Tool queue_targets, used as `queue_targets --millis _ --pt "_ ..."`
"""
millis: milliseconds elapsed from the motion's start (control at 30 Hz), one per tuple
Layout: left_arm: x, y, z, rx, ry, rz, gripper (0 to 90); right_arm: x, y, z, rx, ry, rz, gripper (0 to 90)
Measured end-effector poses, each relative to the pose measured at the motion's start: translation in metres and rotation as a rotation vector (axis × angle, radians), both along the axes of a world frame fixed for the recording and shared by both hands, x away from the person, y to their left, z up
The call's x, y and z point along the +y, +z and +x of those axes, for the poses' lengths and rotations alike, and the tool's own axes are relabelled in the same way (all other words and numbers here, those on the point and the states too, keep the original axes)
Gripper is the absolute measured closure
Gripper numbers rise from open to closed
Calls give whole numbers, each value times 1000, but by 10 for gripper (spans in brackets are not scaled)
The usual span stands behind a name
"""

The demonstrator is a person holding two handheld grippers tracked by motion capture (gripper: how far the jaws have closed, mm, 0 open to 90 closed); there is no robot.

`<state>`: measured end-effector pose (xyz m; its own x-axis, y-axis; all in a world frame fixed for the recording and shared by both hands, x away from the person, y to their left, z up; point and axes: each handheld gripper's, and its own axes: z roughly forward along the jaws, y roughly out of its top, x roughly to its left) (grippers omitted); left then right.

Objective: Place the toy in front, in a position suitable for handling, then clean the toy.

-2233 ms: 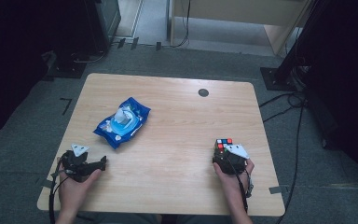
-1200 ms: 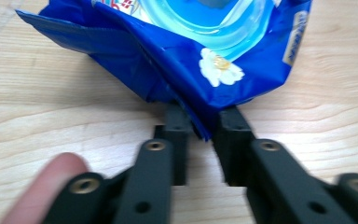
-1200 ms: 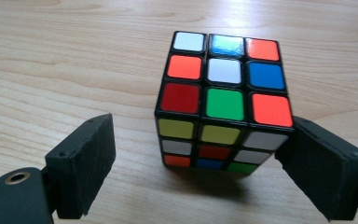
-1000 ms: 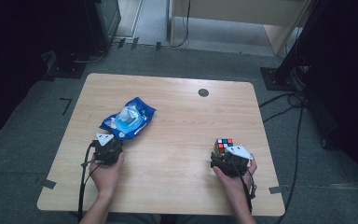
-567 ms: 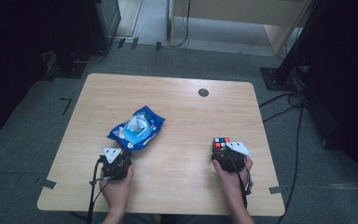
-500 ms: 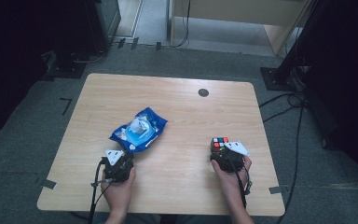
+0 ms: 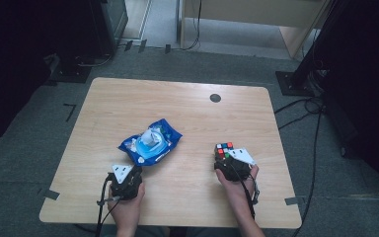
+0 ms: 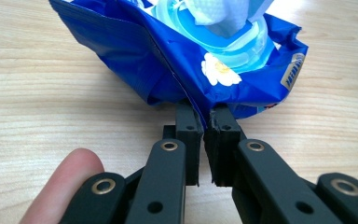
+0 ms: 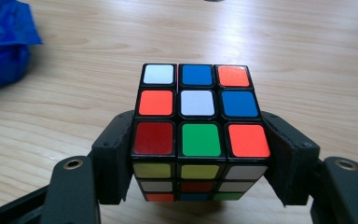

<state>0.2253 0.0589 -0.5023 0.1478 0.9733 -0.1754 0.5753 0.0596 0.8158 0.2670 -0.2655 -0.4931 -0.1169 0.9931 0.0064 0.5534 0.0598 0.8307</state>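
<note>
- The wooden table (image 7: pixel 128 98) spans the high view, pale with rounded corners, standing on grey floor; a small dark round disc (image 7: pixel 215 98) sits in its top near the far edge, well apart from everything else.
- The blue wipes pack (image 7: pixel 150 141) lies a little left of the table's middle, crumpled, with a light-blue round lid ring and a white wipe poking up from it. In the left gripper view (image 8: pixel 177 56) its near corner seam hangs down into the jaws, and a white daisy print shows on the foil.
- The left gripper (image 7: pixel 127 176) sits just at the near side of the pack, held in the person's left hand (image 7: pixel 128 202). Its 2 black jaws are pressed nearly together, pinching the thin edge of the pack between them (image 8: pixel 204 135). A fingertip shows at the lower left of that view.
- The right gripper (image 7: pixel 227 157) is near the table's right front, held in the right hand (image 7: pixel 239 182), well apart from the pack. Its 2 jaws stand apart by the cube's width and clamp it on 2 opposite sides (image 9: pixel 200 154).
- The Rubik's cube (image 9: pixel 198 112) sits upright between those jaws, scrambled: its top face shows white, blue, orange, red and green stickers. In the high view it is the small coloured block (image 7: pixel 223 149) at the gripper's far end.
</note>
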Motion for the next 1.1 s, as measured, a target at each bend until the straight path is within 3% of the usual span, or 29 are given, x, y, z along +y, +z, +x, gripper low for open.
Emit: queue_targets --millis 167,267,400,600,767,900,1100 --pt "-4 -1 -3 5 -36 5 845 17 -5 5 18 31 4 346" --pt "-5 -1 -2 24 -89 -1 794 26 -7 6 21 54 0 345" --pt "-7 0 -3 46 -135 9 444 30 -9 7 25 66 0 345" --pt "13 23 -3 -5 -228 -41 255 29 -10 8 26 66 10 344" --pt "26 41 7 -50 -243 -36 220 27 -11 9 45 90 35 182" --pt "35 50 25 -62 -250 -38 216 27 -9 6 33 100 39 154" --pt "36 51 61 6 -325 -8 248 25 -8 3 13 101 36 153"
